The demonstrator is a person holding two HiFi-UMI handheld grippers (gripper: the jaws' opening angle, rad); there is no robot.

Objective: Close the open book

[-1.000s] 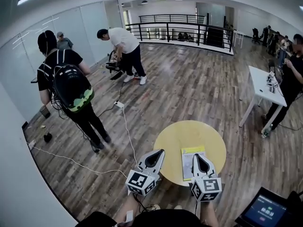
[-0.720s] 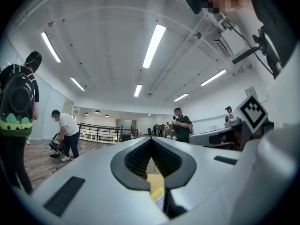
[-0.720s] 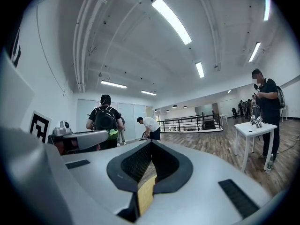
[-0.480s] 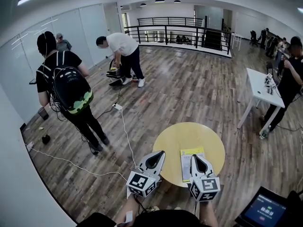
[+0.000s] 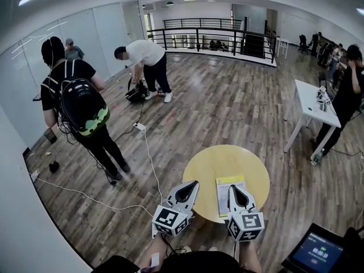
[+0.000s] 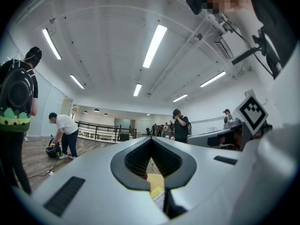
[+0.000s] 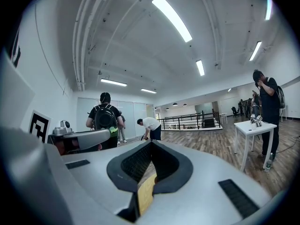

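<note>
A thin book (image 5: 228, 194) with a yellow-green cover lies flat on the round yellow table (image 5: 227, 162), near its front edge; only one cover shows, so it looks closed. My left gripper (image 5: 188, 188) hovers at the table's near-left rim, left of the book, jaws shut and empty. My right gripper (image 5: 235, 190) sits over the book's near-right part, also shut with nothing held. In the left gripper view the gripper (image 6: 151, 139) has its tips met, and a strip of the book (image 6: 157, 192) shows below them. In the right gripper view the gripper (image 7: 151, 143) is closed above the yellow tabletop (image 7: 146, 194).
A person with a backpack (image 5: 79, 110) stands at the left and another (image 5: 145, 56) bends over a bag further back. A white cable (image 5: 151, 158) runs across the wood floor. A white table (image 5: 314, 108) with a person (image 5: 347, 90) stands right; a screen (image 5: 318, 252) sits bottom right.
Both grippers and the book stay where they were. The head view has shifted slightly, and the people in the background have moved a little.
</note>
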